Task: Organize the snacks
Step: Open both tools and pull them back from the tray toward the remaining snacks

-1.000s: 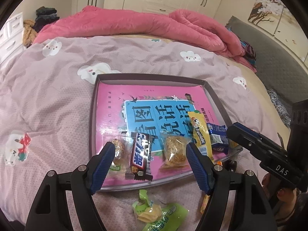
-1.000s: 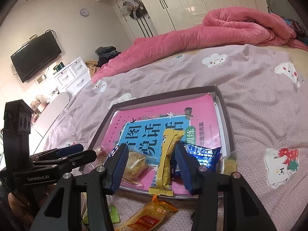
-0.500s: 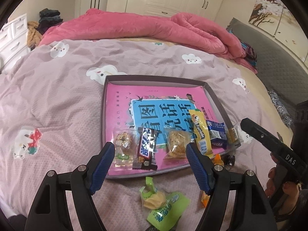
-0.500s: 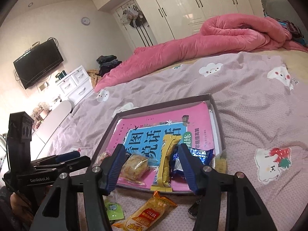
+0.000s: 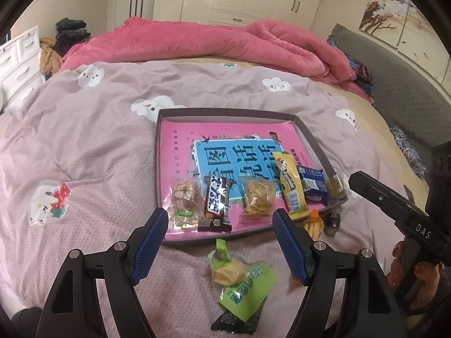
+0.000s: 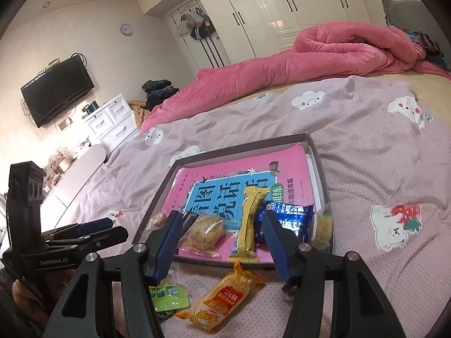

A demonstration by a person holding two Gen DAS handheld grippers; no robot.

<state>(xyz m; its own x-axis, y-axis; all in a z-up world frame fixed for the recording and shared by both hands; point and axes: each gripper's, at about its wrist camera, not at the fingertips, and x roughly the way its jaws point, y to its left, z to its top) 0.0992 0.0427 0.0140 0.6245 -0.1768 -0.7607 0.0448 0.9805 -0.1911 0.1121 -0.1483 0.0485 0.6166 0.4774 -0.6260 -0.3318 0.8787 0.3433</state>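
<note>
A shallow dark tray with a pink book inside lies on the bed. Along its near edge lie a clear-wrapped snack, a Snickers bar, a clear-wrapped cake, a yellow bar and a blue packet. A green packet and an orange packet lie on the sheet in front of the tray. My left gripper is open above the green packet. My right gripper is open above the orange packet.
A small dark wrapped sweet lies by the tray's near right corner. A pink quilt is heaped at the far side of the bed. White drawers and a wall TV stand to the left.
Both grippers have drawn back and up from the tray, so the green and orange packets on the sheet show more fully. Both stayed open.
</note>
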